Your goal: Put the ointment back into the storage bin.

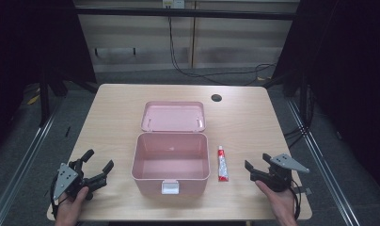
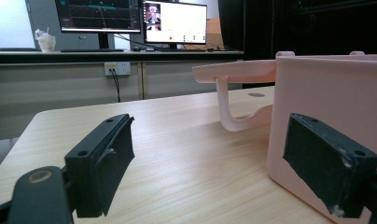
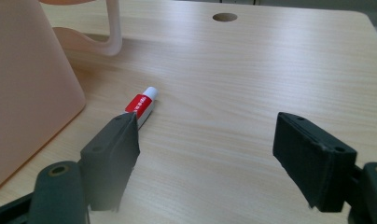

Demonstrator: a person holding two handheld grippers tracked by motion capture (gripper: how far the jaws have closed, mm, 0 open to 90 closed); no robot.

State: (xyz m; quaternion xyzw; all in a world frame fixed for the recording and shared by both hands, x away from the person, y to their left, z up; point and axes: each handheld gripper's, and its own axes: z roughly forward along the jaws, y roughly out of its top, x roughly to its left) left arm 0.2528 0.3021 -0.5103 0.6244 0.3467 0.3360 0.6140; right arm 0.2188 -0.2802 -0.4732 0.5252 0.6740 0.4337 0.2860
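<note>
Work in hand: it looks as if the red-and-white tube (image 1: pixel 223 164) is meant to go into the open pink box (image 1: pixel 170 162); nothing is picked up yet

Tube: lies flat on the desk (image 1: pixel 117 117), just to the right of the box and apart from its wall; white cap pointing away from the person; in the right gripper view it sits ahead of the tool's left-hand jaw, partly hidden behind it (image 3: pixel 142 106)

Right tool (image 1: pixel 261 170): jaws spread wide, nothing between them; resting near the desk's front edge, a little to the right of the tube

Left tool (image 1: pixel 98 167): also gaping and empty; parked left of the box, its right-hand jaw close to the pink wall (image 2: pixel 326 107) in its own view

Box: lid (image 1: pixel 173 116) thrown back flat behind it, interior bare, white latch (image 1: pixel 170 188) on the front wall

Risk, off-centre approach: the tube is not between the right jaws but off to one side; closing from here would likely catch air or nudge the tube sideways

Risk, flat thin object: the tube lies low on the wood; jaws coming down too shallow could skid over it (or pinch only the crimped end and let it swing)

Risk, box shove: the box looks light; a bump from either tool could slide it
</note>
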